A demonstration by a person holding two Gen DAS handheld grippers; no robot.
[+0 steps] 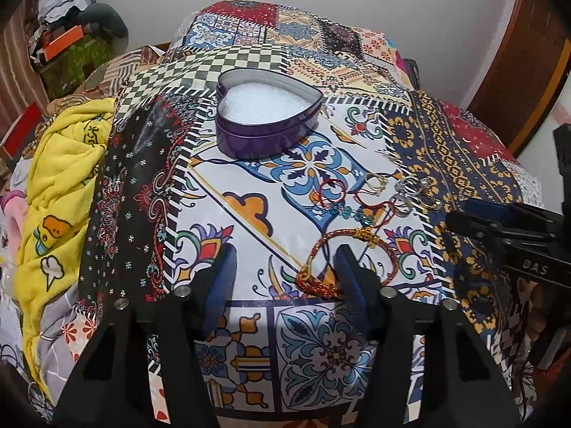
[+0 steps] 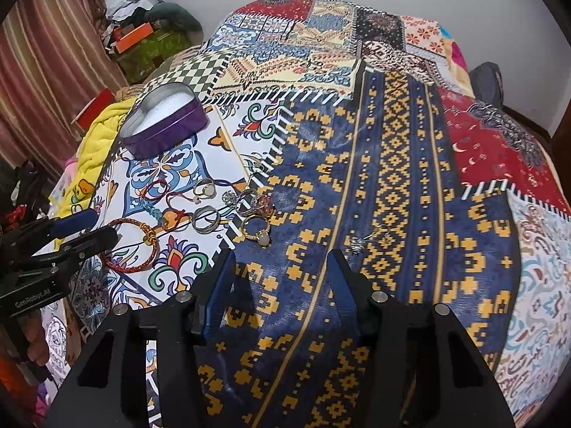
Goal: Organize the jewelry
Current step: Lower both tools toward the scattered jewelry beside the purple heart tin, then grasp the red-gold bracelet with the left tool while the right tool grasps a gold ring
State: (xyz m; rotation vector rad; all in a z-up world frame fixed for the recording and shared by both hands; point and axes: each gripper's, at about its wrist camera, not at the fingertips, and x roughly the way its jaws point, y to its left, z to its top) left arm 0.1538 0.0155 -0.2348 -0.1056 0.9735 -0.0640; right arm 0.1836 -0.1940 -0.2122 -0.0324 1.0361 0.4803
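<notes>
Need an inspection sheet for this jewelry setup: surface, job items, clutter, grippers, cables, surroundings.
Surface: patchwork cloth, flat, covers the whole work area.
Job's things: purple heart tin, lid off, white padding inside, no jewelry in it; red braided bangle, red cord bracelet, rings and a small silver piece, all loose on the cloth.
Clutter: yellow blanket bunched at the cloth's edge.
Grippers: left gripper jaws apart, right-hand one on the bangle's edge, nothing clamped; right gripper jaws apart over bare cloth.
Cables: nothing seen.
Surroundings: white wall, striped curtain, piled boxes, wooden door.
</notes>
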